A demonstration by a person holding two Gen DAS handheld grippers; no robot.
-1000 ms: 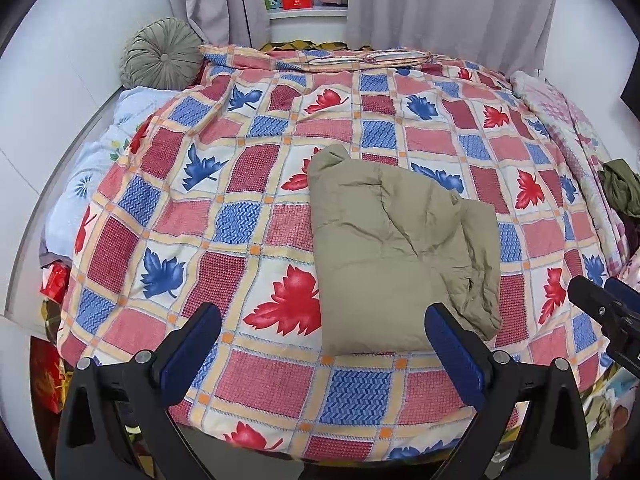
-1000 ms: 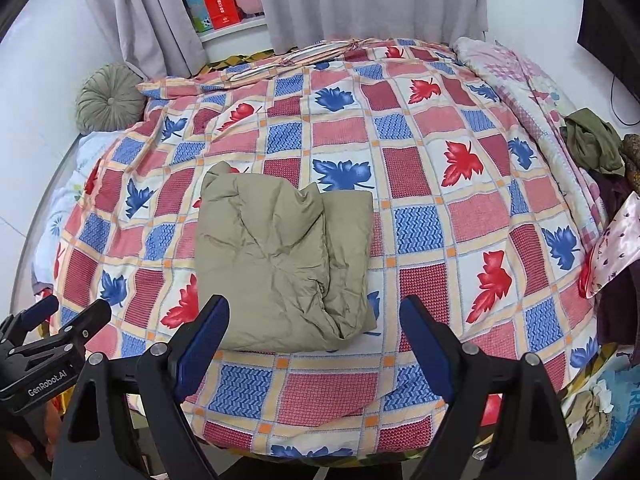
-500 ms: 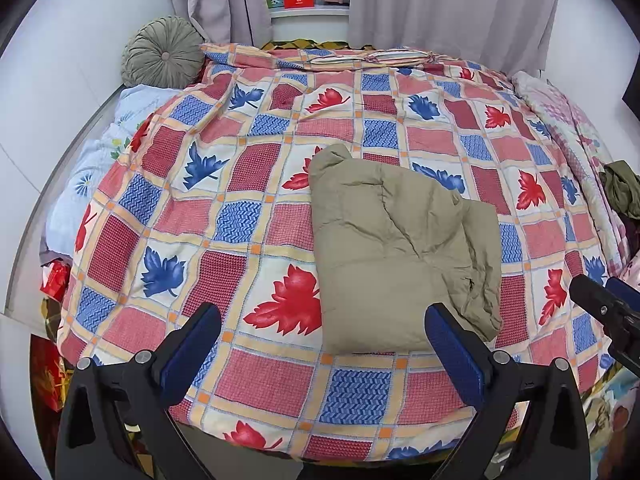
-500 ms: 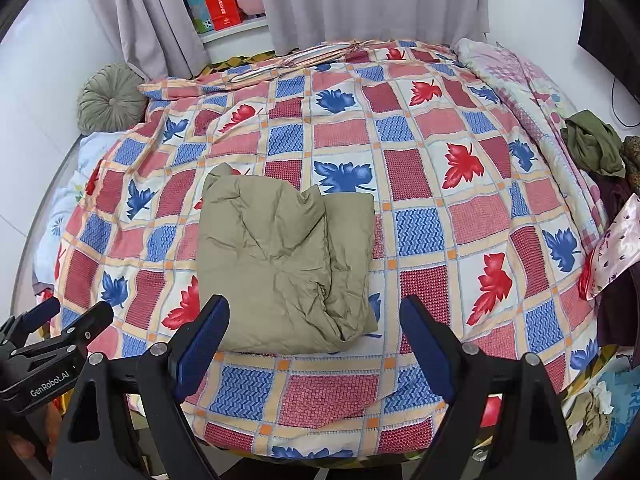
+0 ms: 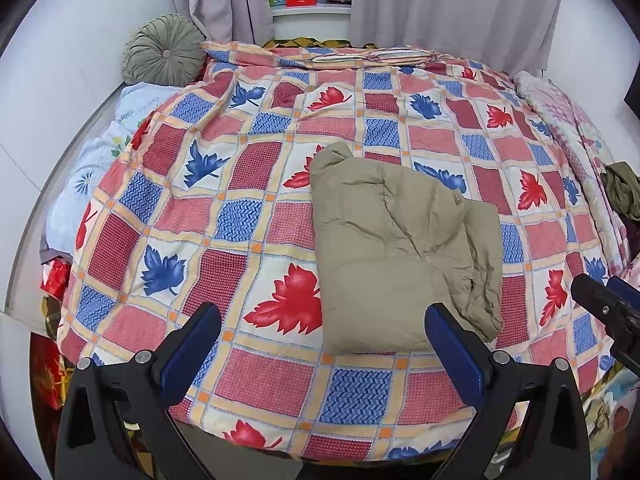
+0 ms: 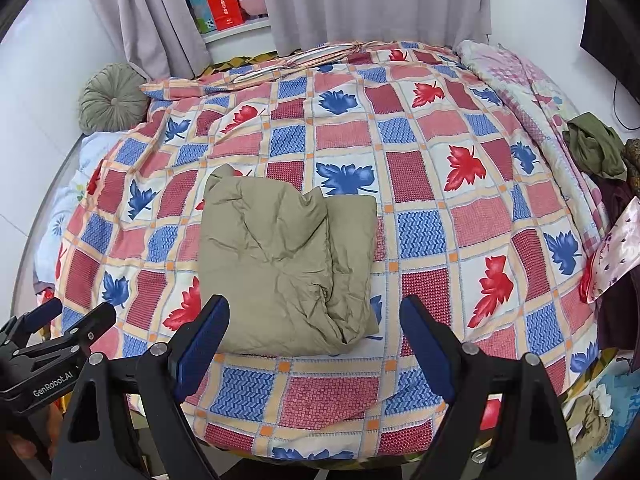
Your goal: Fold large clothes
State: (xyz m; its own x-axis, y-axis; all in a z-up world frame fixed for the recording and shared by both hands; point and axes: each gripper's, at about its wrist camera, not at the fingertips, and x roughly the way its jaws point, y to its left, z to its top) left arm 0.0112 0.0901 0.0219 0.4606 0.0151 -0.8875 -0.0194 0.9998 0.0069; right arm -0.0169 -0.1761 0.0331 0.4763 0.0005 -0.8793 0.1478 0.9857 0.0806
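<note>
A khaki padded garment point(image 5: 396, 256) lies folded into a rough rectangle on the bed's patchwork leaf-print quilt point(image 5: 224, 216); it also shows in the right wrist view point(image 6: 288, 264). My left gripper point(image 5: 320, 344) is open and empty, held back over the bed's near edge. My right gripper point(image 6: 314, 340) is open and empty too, just in front of the garment's near edge. The left gripper shows at the lower left of the right wrist view point(image 6: 60, 332), and the right gripper at the right edge of the left wrist view point(image 5: 608, 312).
A round green cushion point(image 5: 164, 50) sits at the far left corner. A pink blanket point(image 6: 520, 80) and dark green clothes point(image 6: 596, 148) lie along the bed's right side. Curtains point(image 6: 376, 0) and a shelf with boxes point(image 6: 224, 0) stand behind the bed.
Both views have shifted very slightly. The garment and both open grippers stay as they were.
</note>
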